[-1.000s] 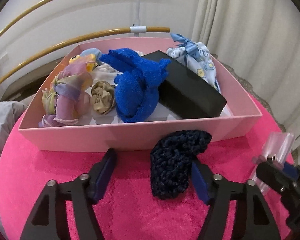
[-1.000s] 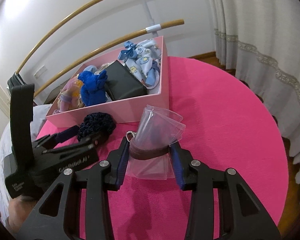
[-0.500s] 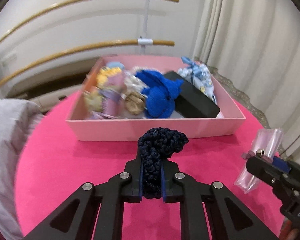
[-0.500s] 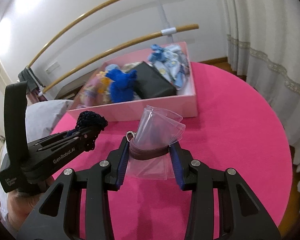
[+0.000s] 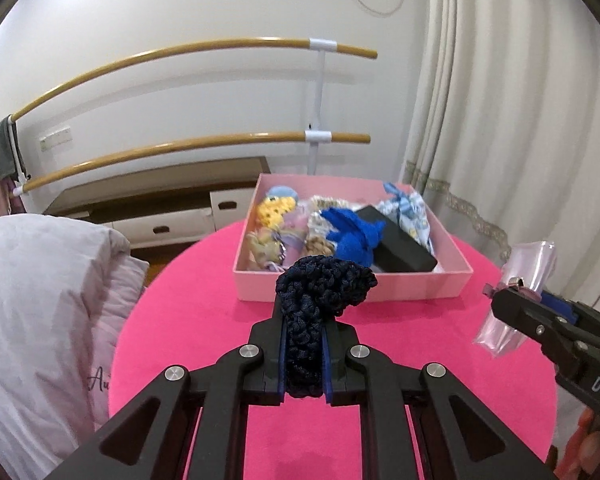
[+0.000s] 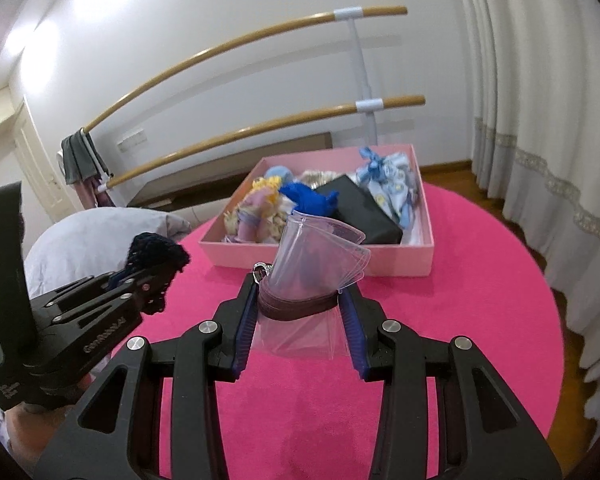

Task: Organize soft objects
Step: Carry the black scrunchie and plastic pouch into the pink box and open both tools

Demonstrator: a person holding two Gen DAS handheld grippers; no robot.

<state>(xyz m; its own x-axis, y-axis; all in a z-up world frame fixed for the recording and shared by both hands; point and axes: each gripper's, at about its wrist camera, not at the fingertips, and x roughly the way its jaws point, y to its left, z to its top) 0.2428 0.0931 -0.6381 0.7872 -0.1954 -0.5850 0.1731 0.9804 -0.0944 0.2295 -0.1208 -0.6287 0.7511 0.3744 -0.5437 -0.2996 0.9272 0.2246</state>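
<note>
The lower end of the navy crocheted piece point(image 5: 322, 312) is hidden between the fingers of the left gripper point(image 5: 304, 350). In the left wrist view the right gripper point(image 5: 516, 304) runs off the right edge and covers much of the clear pouch point(image 5: 528, 272). In the right wrist view the pouch hides part of the pink box point(image 6: 380, 258) front wall, and the small toys inside are too tangled to tell apart.
</note>
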